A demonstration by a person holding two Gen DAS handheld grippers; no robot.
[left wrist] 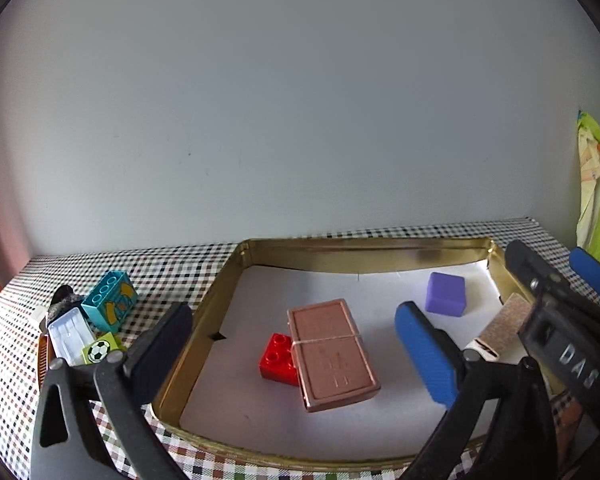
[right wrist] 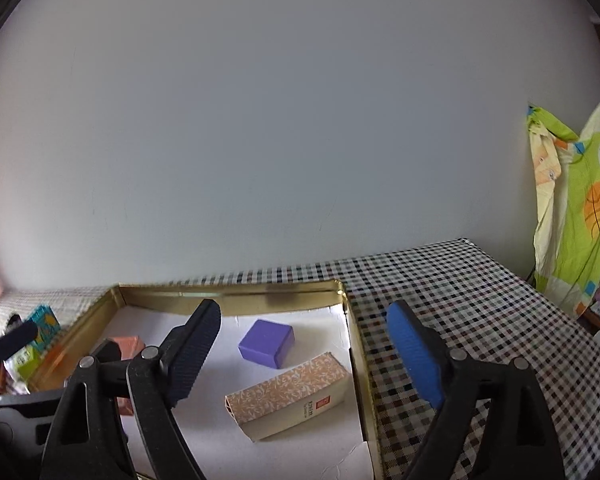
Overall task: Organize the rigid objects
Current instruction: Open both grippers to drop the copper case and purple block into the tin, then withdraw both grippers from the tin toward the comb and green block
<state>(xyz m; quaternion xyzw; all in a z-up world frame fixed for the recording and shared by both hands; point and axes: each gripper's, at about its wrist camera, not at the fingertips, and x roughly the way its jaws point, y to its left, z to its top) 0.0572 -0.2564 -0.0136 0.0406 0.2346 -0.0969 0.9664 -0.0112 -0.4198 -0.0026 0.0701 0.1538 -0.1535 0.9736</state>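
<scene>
A gold tin tray (left wrist: 204, 320) lined with white paper holds a copper-coloured flat case (left wrist: 332, 356) bound by a rubber band, leaning on a red brick (left wrist: 278, 358). A purple cube (left wrist: 446, 294) and a patterned carton (right wrist: 288, 394) also lie in the tray. My left gripper (left wrist: 294, 316) stands open above the case, its pads well apart from it. My right gripper (right wrist: 303, 312) is open too, hovering over the carton and cube without touching them. In the left wrist view the right gripper's body fills the right edge and hides most of the carton (left wrist: 500, 328).
Left of the tray on the checked tablecloth (right wrist: 460, 300) lie a teal printed brick (left wrist: 110, 300), a green football brick (left wrist: 100, 350) and a white plastic piece (left wrist: 70, 334). A pale wall runs behind the table. A green patterned cloth (right wrist: 572, 208) hangs at the right.
</scene>
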